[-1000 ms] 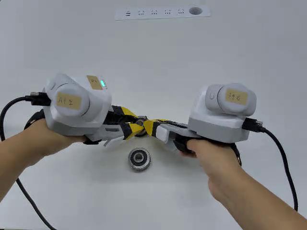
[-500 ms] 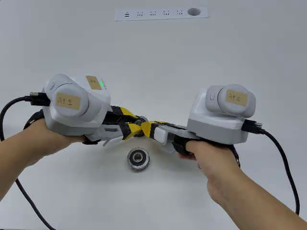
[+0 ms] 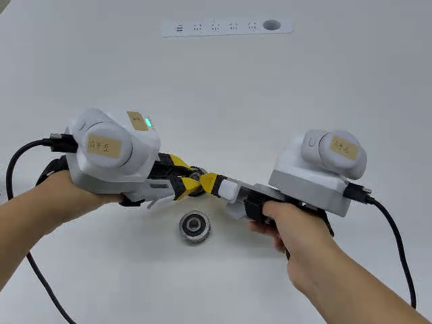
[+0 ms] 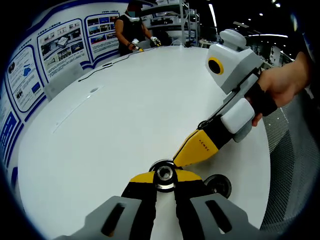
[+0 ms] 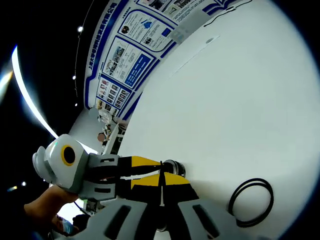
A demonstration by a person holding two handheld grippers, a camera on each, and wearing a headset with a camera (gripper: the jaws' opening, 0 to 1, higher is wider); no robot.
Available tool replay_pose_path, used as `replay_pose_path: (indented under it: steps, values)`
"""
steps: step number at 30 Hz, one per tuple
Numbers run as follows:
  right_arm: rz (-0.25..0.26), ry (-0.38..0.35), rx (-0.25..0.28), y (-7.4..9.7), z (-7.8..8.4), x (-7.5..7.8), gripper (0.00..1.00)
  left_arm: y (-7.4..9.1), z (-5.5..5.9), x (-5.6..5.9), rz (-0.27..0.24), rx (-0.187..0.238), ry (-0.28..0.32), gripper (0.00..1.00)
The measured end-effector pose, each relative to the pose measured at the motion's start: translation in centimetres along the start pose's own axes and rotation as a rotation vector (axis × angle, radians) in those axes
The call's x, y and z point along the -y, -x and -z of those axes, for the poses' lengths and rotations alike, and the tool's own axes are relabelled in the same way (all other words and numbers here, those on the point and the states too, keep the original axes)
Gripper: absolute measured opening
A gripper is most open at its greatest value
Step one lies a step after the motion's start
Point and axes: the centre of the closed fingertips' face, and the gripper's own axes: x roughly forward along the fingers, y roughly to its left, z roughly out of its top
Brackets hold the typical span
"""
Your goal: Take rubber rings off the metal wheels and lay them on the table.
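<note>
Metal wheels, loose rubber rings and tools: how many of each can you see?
Metal wheels: 2, one on the table, one in the left tool.
Loose rubber rings: 1.
Tools: 2, the left tool and the right tool.
Total: 5.

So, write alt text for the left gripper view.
The left gripper clamps a metal wheel over a white table; the right gripper reaches in from the right, closed yellow tips at the wheel's rim. A second wheel lies on the table.
</note>
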Motion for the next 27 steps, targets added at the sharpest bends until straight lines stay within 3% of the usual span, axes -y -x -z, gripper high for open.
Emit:
replay_pose_path:
  steps: [6, 16, 21, 23, 27]
  values:
    - [-0.004, -0.017, 0.002, -0.1, 0.1, -0.1, 0.02, 0.0, 0.0, 0.0, -0.003, -0.006, 0.005, 0.13]
    - [-0.020, -0.049, 0.006, 0.0, 0.1, -0.4, 0.02, 0.2, -0.2, 0.0, 0.000, -0.029, -0.038, 0.14]
    - [-0.033, -0.061, 0.010, -0.1, 0.0, -0.8, 0.02, 0.9, -0.3, -0.1, -0.007, -0.031, -0.049, 0.15]
    - [-0.041, -0.066, 0.013, -0.1, -0.1, -1.0, 0.02, 1.4, -0.4, -0.2, -0.016, -0.039, -0.086, 0.16]
    - [-0.058, -0.079, 0.017, -0.2, -0.1, -1.5, 0.02, 2.3, -0.7, -0.5, -0.035, -0.018, -0.066, 0.18]
